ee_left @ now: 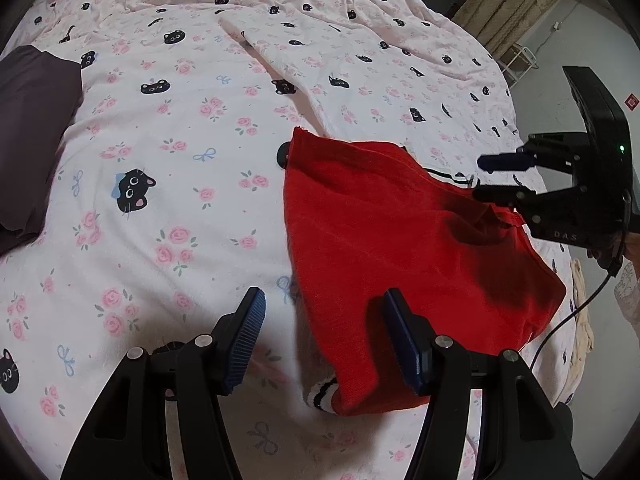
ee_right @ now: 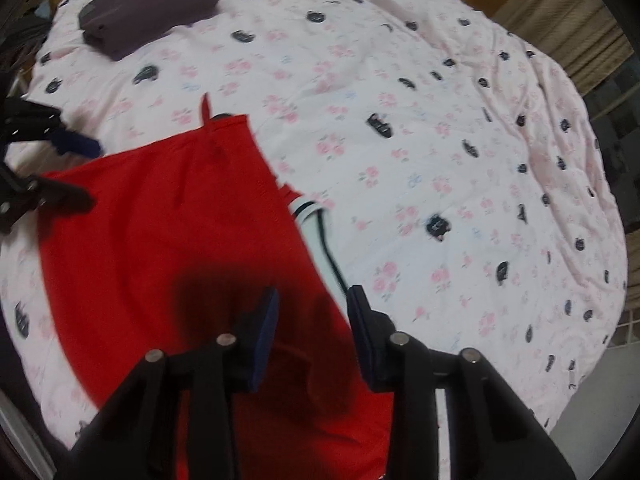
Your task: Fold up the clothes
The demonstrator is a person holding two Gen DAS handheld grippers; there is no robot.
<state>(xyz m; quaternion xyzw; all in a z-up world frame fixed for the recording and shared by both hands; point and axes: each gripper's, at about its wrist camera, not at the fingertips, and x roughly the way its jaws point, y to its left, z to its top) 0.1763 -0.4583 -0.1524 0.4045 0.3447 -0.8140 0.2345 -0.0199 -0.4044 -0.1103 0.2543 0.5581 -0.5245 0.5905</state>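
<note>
Lying across a bed spread with a pink sheet printed with roses, bows and black cat faces, a red garment occupies the centre and right of the left wrist view, flattened, with a striped white, black and red cuff peeking out at its lower edge. At the far left of that view a dark purple folded garment rests on the sheet, well apart from the red one. Low in the frame the left gripper hangs above the bed with its jaws about half open; the left pad sits over bare sheet and the right pad over the red cloth's near edge, and nothing is pinched between them. At the right edge the right gripper reaches in over the red garment's far side, its jaws parted narrowly.

In the blurred right wrist view, the left gripper shows at the left edge near the red garment's corner, while the dark purple garment sits in the upper left. A small red loop sticks up from the red garment's upper edge. The right gripper stands low in the centre, jaws partly open over the red cloth's right border; whether the pads press on the fabric cannot be told. To the right a white striped band pokes out from under the red cloth.
</note>
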